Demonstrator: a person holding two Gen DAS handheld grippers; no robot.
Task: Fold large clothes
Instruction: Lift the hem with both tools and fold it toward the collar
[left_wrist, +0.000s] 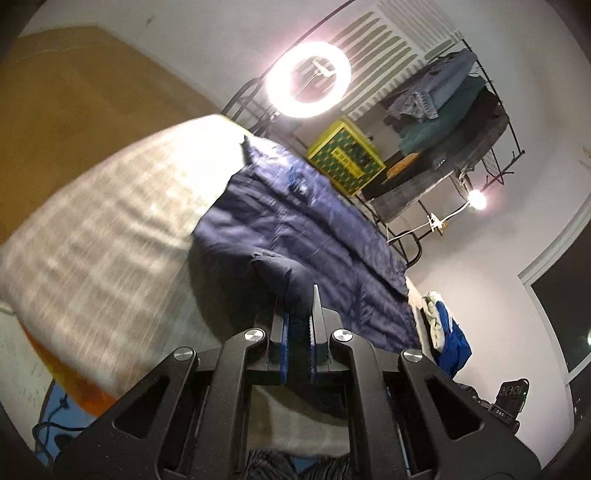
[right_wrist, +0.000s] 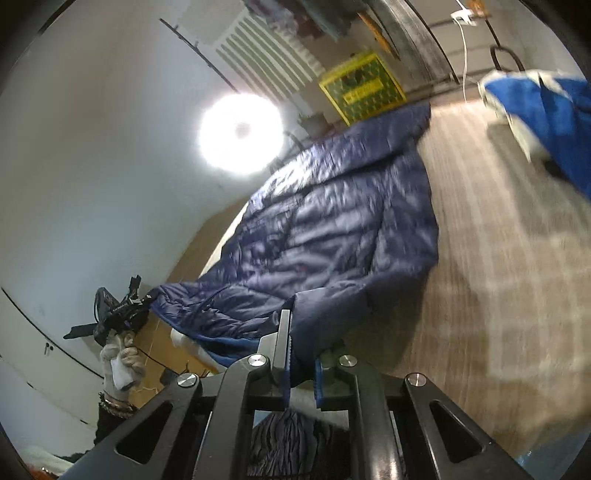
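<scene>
- Navy quilted jacket (left_wrist: 295, 229) lay spread across the checked bedcover (left_wrist: 110, 229), mostly flat and still at full width (we saw no finished fold in either view).
- Our left gripper (left_wrist: 298, 314) was clenched on a dark corner of the jacket, the fabric bunched up between its blue pads.
- Our right gripper (right_wrist: 301, 350) was likewise clamped on the near hem, with cloth caught between its pads.
- We judged the task to be at its very start: both near corners were taken up and raised off the bed, so the first fold looked under way but not laid down.
- Left to do, as we read it: carry the held edge over the far part, set it down, then fold again to a compact shape.
- A blue and white garment (right_wrist: 546, 122) lay apart on the bed, seemingly waiting its turn.
</scene>
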